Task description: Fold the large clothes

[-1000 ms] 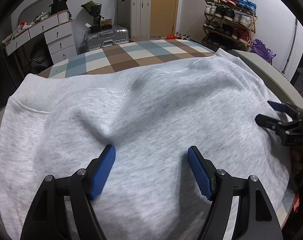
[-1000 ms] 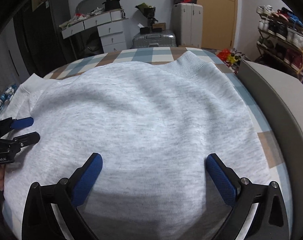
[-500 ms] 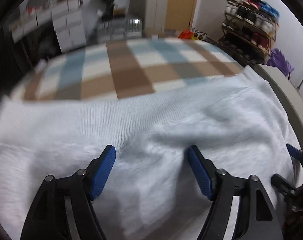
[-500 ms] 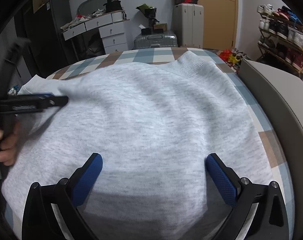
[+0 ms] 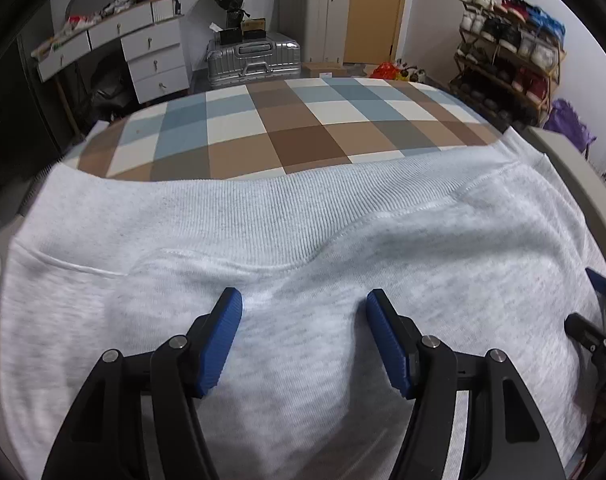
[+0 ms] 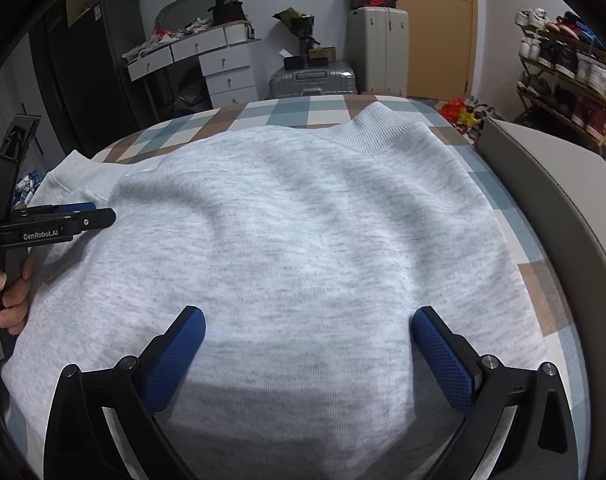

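A light grey sweatshirt point(image 5: 383, 264) lies spread on the checked bed cover point(image 5: 287, 128); its ribbed band point(image 5: 263, 216) runs across just ahead of my left gripper point(image 5: 305, 300). That gripper's jaws are closing, low over the cloth near the band seam, with a soft rise of fabric between the blue pads point(image 5: 223, 332) that they do not press. The right wrist view shows the left gripper point(image 6: 99, 214) at the garment's left edge, held by a hand point(image 6: 11, 292). My right gripper point(image 6: 307, 316) stands wide open over the sweatshirt point(image 6: 303, 220), nothing pinched.
A grey padded bed frame point(image 6: 543, 200) borders the right side. Beyond the bed stand a silver suitcase point(image 5: 253, 58), white drawers point(image 5: 155, 60) and a shoe rack point(image 5: 511, 52). A patterned cloth point(image 6: 25, 186) lies past the garment's left edge.
My left gripper has moved across the sweatshirt toward its ribbed band, so more checked cover shows, and its jaws have narrowed a little. The right gripper has stayed put.
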Demonstrator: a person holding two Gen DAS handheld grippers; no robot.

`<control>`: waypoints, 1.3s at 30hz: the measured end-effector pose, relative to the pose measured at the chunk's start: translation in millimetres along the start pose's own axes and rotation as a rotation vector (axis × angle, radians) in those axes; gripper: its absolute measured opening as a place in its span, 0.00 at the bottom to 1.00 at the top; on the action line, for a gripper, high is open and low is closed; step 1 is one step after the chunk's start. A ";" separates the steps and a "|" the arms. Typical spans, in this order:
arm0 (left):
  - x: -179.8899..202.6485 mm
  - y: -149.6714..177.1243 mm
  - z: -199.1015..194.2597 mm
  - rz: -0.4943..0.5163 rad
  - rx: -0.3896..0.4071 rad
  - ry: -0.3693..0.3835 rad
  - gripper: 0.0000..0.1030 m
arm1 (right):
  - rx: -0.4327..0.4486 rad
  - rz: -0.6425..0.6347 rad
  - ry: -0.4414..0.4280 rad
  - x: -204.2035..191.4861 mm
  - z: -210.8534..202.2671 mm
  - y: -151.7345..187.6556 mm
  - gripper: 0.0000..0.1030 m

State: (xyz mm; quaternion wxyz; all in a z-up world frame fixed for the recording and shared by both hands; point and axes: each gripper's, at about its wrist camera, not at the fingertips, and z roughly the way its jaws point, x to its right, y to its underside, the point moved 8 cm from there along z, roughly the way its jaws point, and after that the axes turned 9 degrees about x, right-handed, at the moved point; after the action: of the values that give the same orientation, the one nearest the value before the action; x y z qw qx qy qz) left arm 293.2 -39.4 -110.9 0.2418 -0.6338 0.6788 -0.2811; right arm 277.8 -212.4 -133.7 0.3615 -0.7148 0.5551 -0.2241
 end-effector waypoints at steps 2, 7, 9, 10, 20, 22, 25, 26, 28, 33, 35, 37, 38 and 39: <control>0.0 -3.1 -18.1 -0.008 0.011 -0.008 0.59 | 0.000 0.002 -0.001 0.1 0.1 0.1 1.00; -42.7 -5.9 -27.3 -0.021 0.045 -0.118 0.59 | 0.000 0.001 -0.001 0.1 0.5 0.1 1.00; -72.6 12.3 -4.0 -0.085 -0.018 -0.166 0.70 | 0.000 0.000 0.000 -0.1 0.6 0.2 1.00; -78.9 16.2 0.0 -0.152 0.006 -0.103 0.70 | 0.000 -0.001 0.001 -0.1 0.5 0.1 1.00; -99.5 7.0 -10.4 -0.107 0.022 -0.185 0.69 | 0.001 0.001 -0.001 -0.4 1.0 0.1 1.00; -107.4 15.0 -1.4 -0.159 0.027 -0.135 0.70 | 0.001 0.001 0.000 -0.2 0.9 0.1 1.00; -105.0 10.5 -2.0 -0.143 0.029 -0.150 0.70 | 0.001 0.002 -0.001 -0.5 1.2 0.1 1.00; -103.4 9.6 -3.7 -0.132 0.026 -0.168 0.70 | 0.001 0.003 -0.002 0.1 1.0 0.0 1.00; -94.9 5.7 -16.4 -0.130 0.018 -0.189 0.65 | 0.001 0.003 -0.002 0.0 1.2 0.0 1.00; -87.8 -13.8 -42.2 -0.040 0.110 -0.238 0.65 | 0.001 0.002 -0.002 -0.2 1.6 0.1 1.00; -106.3 -1.2 -24.2 -0.066 0.051 -0.282 0.54 | 0.002 0.002 -0.002 -0.3 1.8 0.2 1.00; -121.6 19.9 -1.0 -0.099 -0.014 -0.286 0.47 | 0.001 0.001 -0.002 -0.1 1.9 0.2 1.00; -125.4 23.5 1.7 -0.125 -0.007 -0.271 0.46 | 0.000 0.000 -0.001 -0.3 2.2 0.4 1.00; -127.3 21.6 -0.9 -0.137 -0.007 -0.267 0.40 | 0.003 0.001 -0.001 0.0 1.9 -0.1 1.00</control>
State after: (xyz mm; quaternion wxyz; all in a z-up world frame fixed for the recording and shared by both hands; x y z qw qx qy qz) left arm 287.0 88.4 -128.7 0.3080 -0.7113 0.5967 -0.2079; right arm 279.3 -211.9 -134.8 0.3628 -0.7142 0.5549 -0.2247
